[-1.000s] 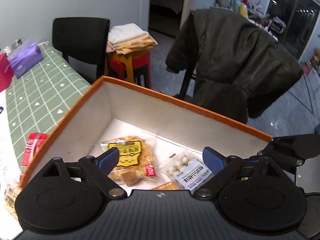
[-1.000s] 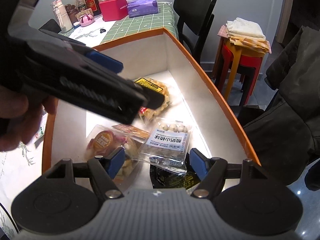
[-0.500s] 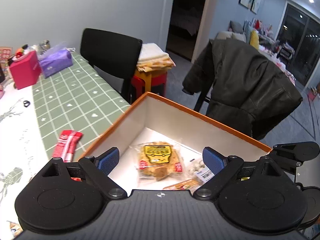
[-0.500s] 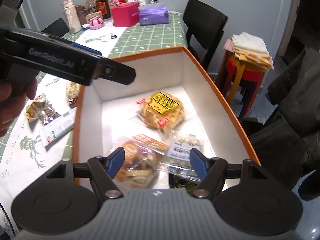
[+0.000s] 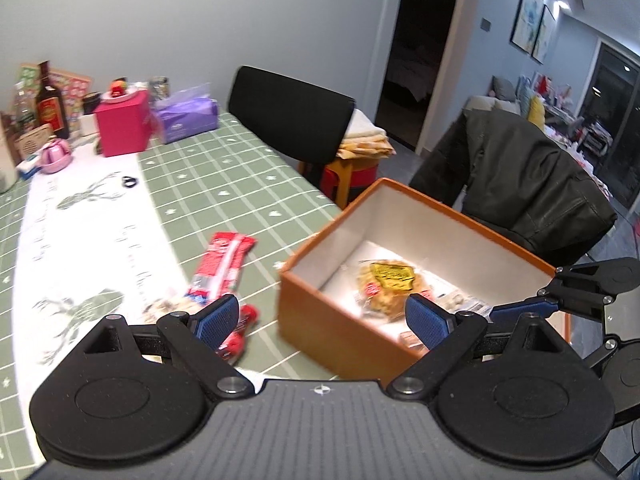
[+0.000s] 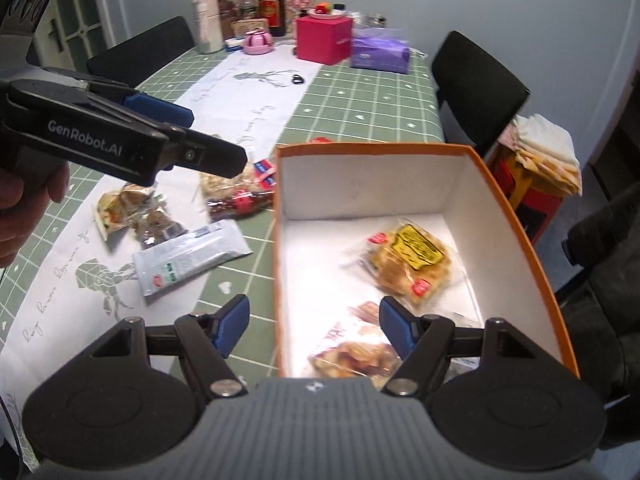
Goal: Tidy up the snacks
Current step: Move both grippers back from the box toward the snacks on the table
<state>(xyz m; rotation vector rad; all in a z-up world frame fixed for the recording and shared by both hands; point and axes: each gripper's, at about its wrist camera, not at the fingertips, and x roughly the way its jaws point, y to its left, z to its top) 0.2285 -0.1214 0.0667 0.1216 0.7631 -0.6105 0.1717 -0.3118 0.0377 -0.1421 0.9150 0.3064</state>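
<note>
An orange box [image 6: 520, 232] with white inside stands at the table's right edge; it also shows in the left wrist view [image 5: 316, 320]. Inside lie a waffle pack with a yellow label [image 6: 408, 264] and a clear pastry pack [image 6: 352, 352]. Left of the box on the table lie a silver pouch [image 6: 188, 260], clear snack bags [image 6: 132, 212] and a red-berry bag [image 6: 236, 196]. A red packet [image 5: 220, 264] lies on the green cloth. My left gripper [image 5: 324, 316] is open and empty, above the box's left corner. My right gripper [image 6: 314, 328] is open and empty over the box's near left wall.
A pink box [image 6: 324, 38], purple tissue pack [image 6: 380, 54], bottles [image 6: 272, 4] and a pink pot [image 6: 258, 42] stand at the table's far end. Black chairs [image 6: 480, 80] flank the table. A red stool with folded cloth [image 6: 544, 156] and a jacket-draped chair [image 5: 520, 184] stand to the right.
Both grippers have pulled back and up from inside the box, staying open. The left gripper has swung left, bringing the table and the loose snacks into view.
</note>
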